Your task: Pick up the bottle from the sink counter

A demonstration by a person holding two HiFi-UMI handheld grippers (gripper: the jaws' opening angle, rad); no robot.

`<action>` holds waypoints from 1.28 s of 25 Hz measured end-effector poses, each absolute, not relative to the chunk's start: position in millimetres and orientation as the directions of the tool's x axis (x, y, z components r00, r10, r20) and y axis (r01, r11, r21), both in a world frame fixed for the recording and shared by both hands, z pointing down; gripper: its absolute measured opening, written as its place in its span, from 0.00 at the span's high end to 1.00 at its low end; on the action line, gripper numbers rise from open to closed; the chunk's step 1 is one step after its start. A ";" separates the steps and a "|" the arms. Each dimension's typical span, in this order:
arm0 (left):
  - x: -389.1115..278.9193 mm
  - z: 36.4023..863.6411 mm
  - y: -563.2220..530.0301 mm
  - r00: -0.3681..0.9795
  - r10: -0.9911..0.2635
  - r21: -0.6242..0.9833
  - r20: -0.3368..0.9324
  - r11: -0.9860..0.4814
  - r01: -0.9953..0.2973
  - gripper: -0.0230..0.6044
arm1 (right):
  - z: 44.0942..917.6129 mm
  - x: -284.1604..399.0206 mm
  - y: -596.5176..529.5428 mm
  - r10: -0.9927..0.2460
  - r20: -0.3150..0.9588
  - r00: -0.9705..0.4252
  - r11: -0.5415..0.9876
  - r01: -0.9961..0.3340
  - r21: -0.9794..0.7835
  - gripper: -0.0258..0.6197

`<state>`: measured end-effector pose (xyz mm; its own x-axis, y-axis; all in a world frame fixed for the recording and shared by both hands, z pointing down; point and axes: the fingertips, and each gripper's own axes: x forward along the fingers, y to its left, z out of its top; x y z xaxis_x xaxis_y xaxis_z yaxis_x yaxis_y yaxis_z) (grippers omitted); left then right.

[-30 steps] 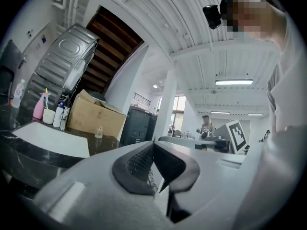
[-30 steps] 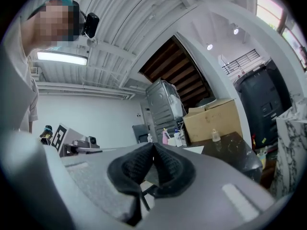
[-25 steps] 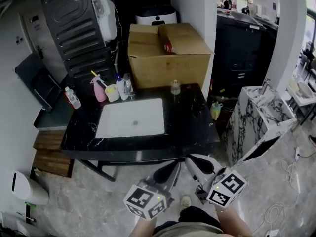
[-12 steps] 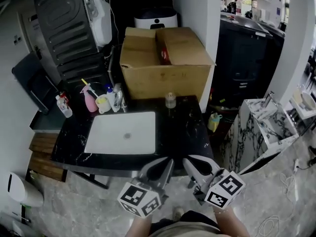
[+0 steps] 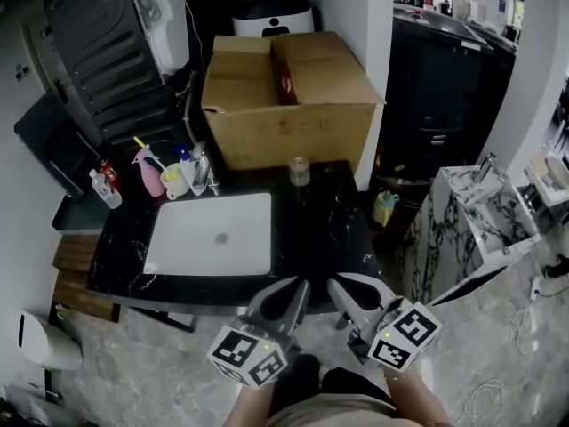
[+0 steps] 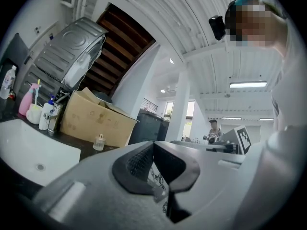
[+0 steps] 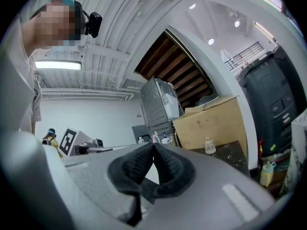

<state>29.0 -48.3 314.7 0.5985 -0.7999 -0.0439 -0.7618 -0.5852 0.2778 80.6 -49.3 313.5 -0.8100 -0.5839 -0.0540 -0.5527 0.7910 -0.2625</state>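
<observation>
A small clear bottle (image 5: 300, 172) with a pale cap stands upright at the back of the black marble sink counter (image 5: 320, 229), just in front of a cardboard box. It also shows in the left gripper view (image 6: 99, 142) and the right gripper view (image 7: 209, 146). My left gripper (image 5: 296, 285) and right gripper (image 5: 338, 286) hover side by side at the counter's front edge, well short of the bottle. Both point level toward it. In each gripper view the left gripper (image 6: 153, 143) and the right gripper (image 7: 153, 145) have their pads pressed together with nothing between them.
A white basin (image 5: 212, 234) fills the counter's left half. Behind it stand a faucet (image 5: 203, 172), a pink spray bottle (image 5: 149, 172) and a cup. A large cardboard box (image 5: 289, 105) backs the counter. A white marble block (image 5: 471, 221) and a yellow-green bottle (image 5: 384, 208) are to the right.
Both grippers have moved forward, from over the floor to the counter's front edge. The counter and bottle now lie closer. Both pairs of jaws stayed closed.
</observation>
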 end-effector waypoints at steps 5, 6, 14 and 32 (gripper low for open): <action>22.5 313.2 -61.4 0.543 -0.838 0.284 -0.053 -0.534 -0.797 0.95 | 313.5 86.4 -61.0 -0.593 -0.065 -0.803 0.783 -0.557 -0.277 0.96; 21.0 313.5 -65.3 0.538 -0.841 0.287 -0.055 -0.529 -0.799 0.95 | 315.8 86.5 -64.7 -0.595 -0.060 -0.801 0.780 -0.559 -0.280 0.96; 13.3 322.7 -110.8 0.567 -0.823 0.287 -0.024 -0.549 -0.785 0.95 | 325.0 85.7 -111.1 -0.645 -0.043 -0.763 0.738 -0.606 -0.296 0.96; -21.7 334.7 -275.8 0.648 -0.761 0.292 0.030 -0.613 -0.734 0.95 | 342.2 47.0 -271.5 -0.702 0.059 -0.709 0.672 -0.688 -0.273 0.96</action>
<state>-21.7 -275.8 334.7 0.6478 -0.7612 0.0303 -0.7341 -0.6131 0.2920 47.0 -271.5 342.2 -0.7094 -0.7024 0.0589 -0.6883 0.6722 -0.2727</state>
